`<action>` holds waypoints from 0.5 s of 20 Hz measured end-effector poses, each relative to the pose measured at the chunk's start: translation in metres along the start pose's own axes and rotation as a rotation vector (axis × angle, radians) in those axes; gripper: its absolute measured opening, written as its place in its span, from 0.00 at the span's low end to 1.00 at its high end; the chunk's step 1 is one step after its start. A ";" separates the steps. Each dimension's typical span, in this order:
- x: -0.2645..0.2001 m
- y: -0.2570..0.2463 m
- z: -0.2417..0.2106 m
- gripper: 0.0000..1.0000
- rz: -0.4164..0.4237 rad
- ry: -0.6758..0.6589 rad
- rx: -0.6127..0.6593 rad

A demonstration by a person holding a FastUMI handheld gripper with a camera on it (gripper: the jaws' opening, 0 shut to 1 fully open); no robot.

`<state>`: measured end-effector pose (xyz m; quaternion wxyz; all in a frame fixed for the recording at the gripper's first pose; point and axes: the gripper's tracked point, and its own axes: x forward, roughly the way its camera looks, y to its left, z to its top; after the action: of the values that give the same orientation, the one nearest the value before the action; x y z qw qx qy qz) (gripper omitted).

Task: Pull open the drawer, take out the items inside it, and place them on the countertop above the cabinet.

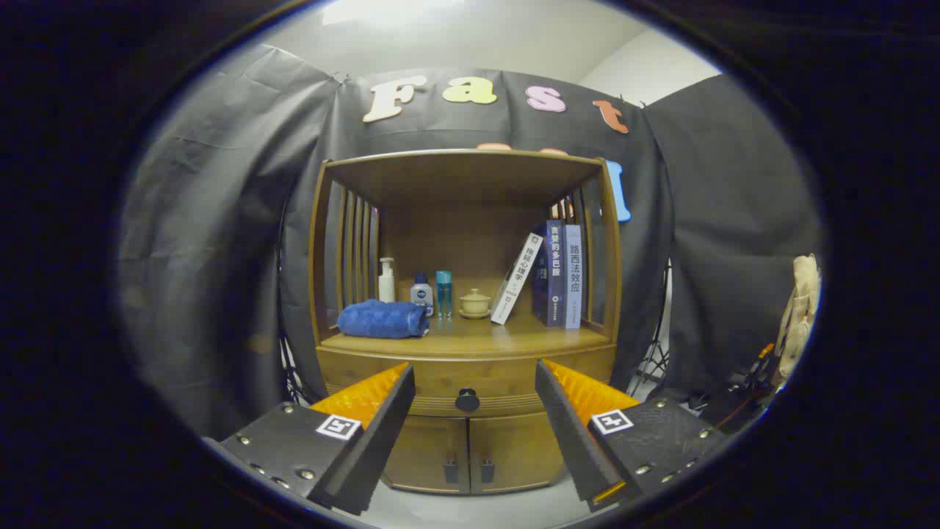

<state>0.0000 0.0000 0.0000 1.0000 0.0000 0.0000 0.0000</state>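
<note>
Gripper (470, 400) lined up on the closed drawer (470, 382), jaws wide apart and empty.

The drawer sits shut in the wooden cabinet (320, 242), just under the worktop (507, 339) and above two small doors; its dark round knob (467, 400) shows between the jaws, some way ahead. The front looks stiff and solid, the knob small, hard and probably slippery, so the jaws should close squarely on it and pull straight.

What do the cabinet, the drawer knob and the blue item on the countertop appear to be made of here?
The cabinet looks like wood with a glossy varnish: brown grain and reflections on the countertop. The drawer knob is dark and round, probably metal or plastic; the material is unclear. The blue item looks like soft folded terry cloth, with a fuzzy surface. The open gripper frames the knob, well short of it.
</note>
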 end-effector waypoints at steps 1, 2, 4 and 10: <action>-0.001 0.000 -0.002 0.98 -0.003 0.007 -0.013; -0.001 0.002 0.002 0.98 -0.003 0.003 -0.011; -0.003 0.001 0.007 0.99 -0.017 -0.021 0.006; -0.001 0.003 0.002 0.98 -0.015 -0.013 0.000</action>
<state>-0.0015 0.0035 0.0024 1.0000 0.0002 -0.0064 -0.0075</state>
